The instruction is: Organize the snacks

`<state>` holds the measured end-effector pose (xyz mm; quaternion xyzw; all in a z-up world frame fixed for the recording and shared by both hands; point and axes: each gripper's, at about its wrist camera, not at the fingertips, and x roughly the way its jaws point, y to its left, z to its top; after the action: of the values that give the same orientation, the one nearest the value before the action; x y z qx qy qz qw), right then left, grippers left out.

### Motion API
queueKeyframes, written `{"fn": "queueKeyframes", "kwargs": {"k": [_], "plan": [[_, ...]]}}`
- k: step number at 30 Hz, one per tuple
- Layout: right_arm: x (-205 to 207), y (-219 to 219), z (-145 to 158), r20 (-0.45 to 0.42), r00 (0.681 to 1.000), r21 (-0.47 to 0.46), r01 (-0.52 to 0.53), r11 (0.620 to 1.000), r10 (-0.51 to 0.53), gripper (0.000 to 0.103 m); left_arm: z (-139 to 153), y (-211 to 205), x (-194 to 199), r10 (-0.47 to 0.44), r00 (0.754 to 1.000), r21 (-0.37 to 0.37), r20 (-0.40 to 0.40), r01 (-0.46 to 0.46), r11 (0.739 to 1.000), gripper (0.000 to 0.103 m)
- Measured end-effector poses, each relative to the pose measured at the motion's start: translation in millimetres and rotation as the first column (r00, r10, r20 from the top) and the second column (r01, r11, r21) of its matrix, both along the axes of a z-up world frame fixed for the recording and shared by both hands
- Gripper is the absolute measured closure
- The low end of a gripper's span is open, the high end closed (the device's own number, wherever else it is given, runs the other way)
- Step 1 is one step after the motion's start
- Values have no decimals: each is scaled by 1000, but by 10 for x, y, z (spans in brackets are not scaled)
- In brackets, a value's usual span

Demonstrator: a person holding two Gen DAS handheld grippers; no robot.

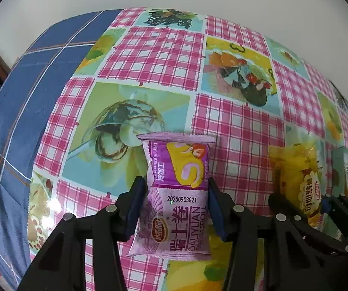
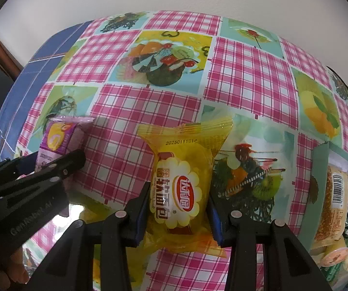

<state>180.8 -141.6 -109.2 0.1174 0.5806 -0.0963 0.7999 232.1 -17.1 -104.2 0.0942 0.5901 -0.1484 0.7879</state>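
My left gripper (image 1: 177, 189) is shut on a purple Swiss-roll packet (image 1: 177, 194), held between its blue pads above the tablecloth. My right gripper (image 2: 177, 198) is shut on a yellow soft-bread packet (image 2: 181, 186). In the left wrist view the right gripper (image 1: 324, 203) and its yellow packet (image 1: 300, 177) show at the right. In the right wrist view the left gripper (image 2: 59, 167) and the purple packet (image 2: 61, 138) show at the left.
The table wears a glossy pink-check cloth with fruit pictures (image 1: 154, 55). A pale green box (image 2: 319, 184) with several snack packets (image 2: 334, 206) stands at the right edge. A blue checked cloth (image 1: 16, 111) lies to the left, a white wall behind.
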Motion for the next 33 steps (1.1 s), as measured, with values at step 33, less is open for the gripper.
{"fn": "queueKeyframes", "kwargs": {"k": [33], "plan": [[-320, -229, 175, 43, 993, 47, 105, 993, -107, 60, 168, -119, -85, -9, 1000, -3, 17, 9, 1000, 64]]}}
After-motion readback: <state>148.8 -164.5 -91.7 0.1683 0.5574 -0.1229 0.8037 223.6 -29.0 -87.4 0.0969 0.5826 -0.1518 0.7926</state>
